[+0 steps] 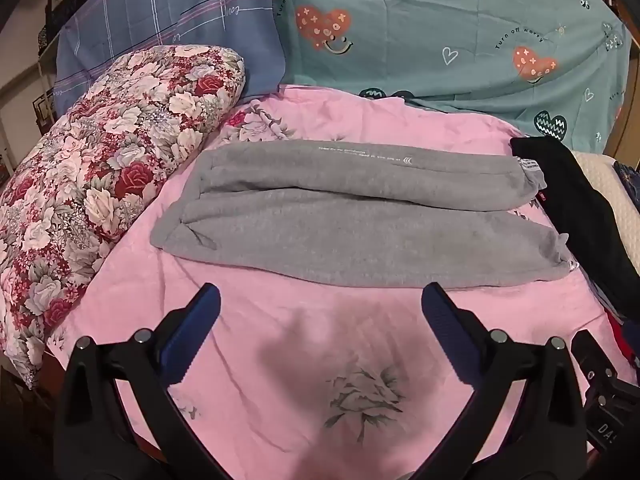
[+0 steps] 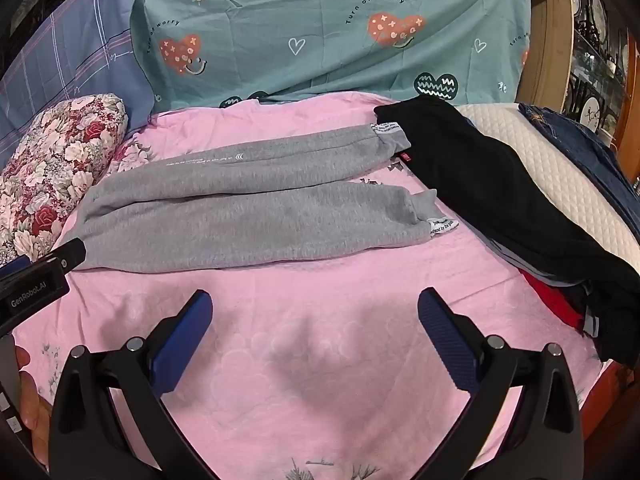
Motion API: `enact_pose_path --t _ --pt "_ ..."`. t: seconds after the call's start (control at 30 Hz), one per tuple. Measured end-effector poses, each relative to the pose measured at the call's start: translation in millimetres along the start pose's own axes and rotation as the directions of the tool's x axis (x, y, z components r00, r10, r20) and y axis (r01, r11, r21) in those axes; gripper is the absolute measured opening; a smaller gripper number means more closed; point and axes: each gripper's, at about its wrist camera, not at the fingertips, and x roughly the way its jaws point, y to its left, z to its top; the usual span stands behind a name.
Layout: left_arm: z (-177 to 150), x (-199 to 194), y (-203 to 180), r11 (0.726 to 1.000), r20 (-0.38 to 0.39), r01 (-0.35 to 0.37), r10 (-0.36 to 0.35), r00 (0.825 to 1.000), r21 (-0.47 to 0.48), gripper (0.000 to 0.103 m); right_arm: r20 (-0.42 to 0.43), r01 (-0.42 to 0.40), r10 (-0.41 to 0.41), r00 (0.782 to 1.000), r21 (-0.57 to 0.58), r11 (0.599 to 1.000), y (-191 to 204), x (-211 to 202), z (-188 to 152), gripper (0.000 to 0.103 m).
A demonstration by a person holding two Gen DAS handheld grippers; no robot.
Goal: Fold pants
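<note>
Pink bedsheet (image 1: 248, 320) bears grey pants (image 1: 360, 216) — waistband hidden (folded under?).

The sweatpants (image 1: 352, 216) lie on the bedsheet (image 1: 280, 360), ahead of the left gripper (image 1: 320, 312) fingertips, legs side by side running crosswise. Left of the fingers a quilt roll (image 1: 100, 184) rests beside the pants' end. Right of the right gripper (image 2: 316, 316) fingers, a clothes pile (image 2: 520, 208) lies just beside the cuffs (image 2: 420, 208). Pillows (image 1: 440, 32) stand behind.
</note>
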Motion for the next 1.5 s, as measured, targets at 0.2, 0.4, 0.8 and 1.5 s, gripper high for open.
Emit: enact_pose_path --t 0.2,0.4,0.8,1.5 --pt "0.0 -0.7 1.2 1.000 -0.001 0.018 -0.018 1.000 -0.007 0.101 -0.003 -0.001 0.001 1.000 -0.001 1.000 1.3 0.0 -0.3 0.102" --pt "-1.0 0.6 1.3 1.000 -0.001 0.021 -0.021 1.000 0.001 0.101 -0.004 -0.002 0.002 1.000 0.004 1.000 3.7 3.5 -2.1 0.102" --pt "-2.4 2.8 3.4 1.000 -0.005 0.027 -0.027 1.000 0.003 0.101 -0.012 -0.006 0.006 1.000 -0.004 1.000 5.2 2.8 -2.5 0.102" --pt "-3.5 6.0 4.8 0.999 -0.012 0.032 -0.032 0.999 -0.003 0.101 -0.015 -0.007 0.007 1.000 -0.013 1.000 10.1 4.3 -3.5 0.102"
